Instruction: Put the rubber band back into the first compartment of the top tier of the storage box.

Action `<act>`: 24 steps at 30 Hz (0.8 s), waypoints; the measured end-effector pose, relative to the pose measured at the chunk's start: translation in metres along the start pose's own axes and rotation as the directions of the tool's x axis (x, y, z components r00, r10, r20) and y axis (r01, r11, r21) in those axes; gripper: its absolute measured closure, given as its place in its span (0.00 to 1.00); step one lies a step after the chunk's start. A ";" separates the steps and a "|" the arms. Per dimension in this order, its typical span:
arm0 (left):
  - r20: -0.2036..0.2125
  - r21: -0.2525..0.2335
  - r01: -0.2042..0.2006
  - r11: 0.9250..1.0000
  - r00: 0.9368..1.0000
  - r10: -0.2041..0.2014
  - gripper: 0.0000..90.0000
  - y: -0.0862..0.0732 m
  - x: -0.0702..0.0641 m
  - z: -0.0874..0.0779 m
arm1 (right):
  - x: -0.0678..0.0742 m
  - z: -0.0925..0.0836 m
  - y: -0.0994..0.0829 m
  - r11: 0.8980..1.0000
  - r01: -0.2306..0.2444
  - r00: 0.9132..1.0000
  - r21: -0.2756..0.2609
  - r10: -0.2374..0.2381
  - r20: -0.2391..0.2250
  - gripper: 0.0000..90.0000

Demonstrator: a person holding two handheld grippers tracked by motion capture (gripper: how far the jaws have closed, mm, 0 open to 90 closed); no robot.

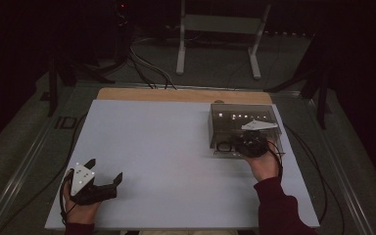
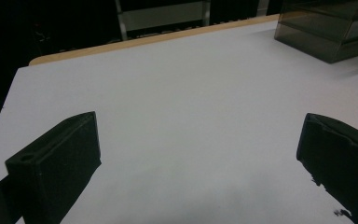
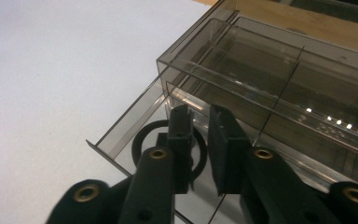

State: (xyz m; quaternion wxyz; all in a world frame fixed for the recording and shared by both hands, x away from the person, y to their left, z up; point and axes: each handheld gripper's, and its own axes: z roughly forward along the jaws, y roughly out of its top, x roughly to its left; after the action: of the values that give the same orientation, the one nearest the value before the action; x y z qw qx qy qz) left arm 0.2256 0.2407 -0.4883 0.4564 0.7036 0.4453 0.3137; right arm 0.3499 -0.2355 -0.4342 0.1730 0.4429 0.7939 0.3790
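On the table (image 1: 176, 147), the right gripper (image 3: 198, 149) is nearly closed inside the pulled-out drawer (image 3: 121, 133) of a smoky plastic box (image 1: 242, 120), beside a black ring (image 3: 142, 140). A level, slow approach is advised. The left gripper (image 1: 105, 171) is held open, empty.

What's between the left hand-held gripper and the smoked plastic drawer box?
Nothing: in the high view, bare white tabletop runs from the left hand-held gripper to the drawer box. The left gripper view shows the same.
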 end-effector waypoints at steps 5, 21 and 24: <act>-0.001 -0.001 -0.001 1.000 1.000 0.001 0.01 0.000 0.000 0.000 | 0.000 0.000 -0.001 1.000 -0.008 1.000 -0.010 0.008 0.000 0.74; -0.001 0.001 -0.003 1.000 1.000 0.003 0.01 0.000 0.000 0.000 | 0.000 -0.009 -0.006 0.997 -0.036 0.999 -0.066 0.036 -0.005 0.42; 0.000 0.001 -0.002 1.000 1.000 0.002 0.01 0.000 0.000 0.000 | 0.000 -0.012 -0.007 0.996 -0.035 0.999 -0.077 0.034 -0.014 0.39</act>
State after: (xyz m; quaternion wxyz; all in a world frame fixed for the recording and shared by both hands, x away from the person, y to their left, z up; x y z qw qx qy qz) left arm 0.2253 0.2405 -0.4882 0.4556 0.7043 0.4447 0.3141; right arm 0.3384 -0.2434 -0.4320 0.1785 0.4470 0.7720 0.4151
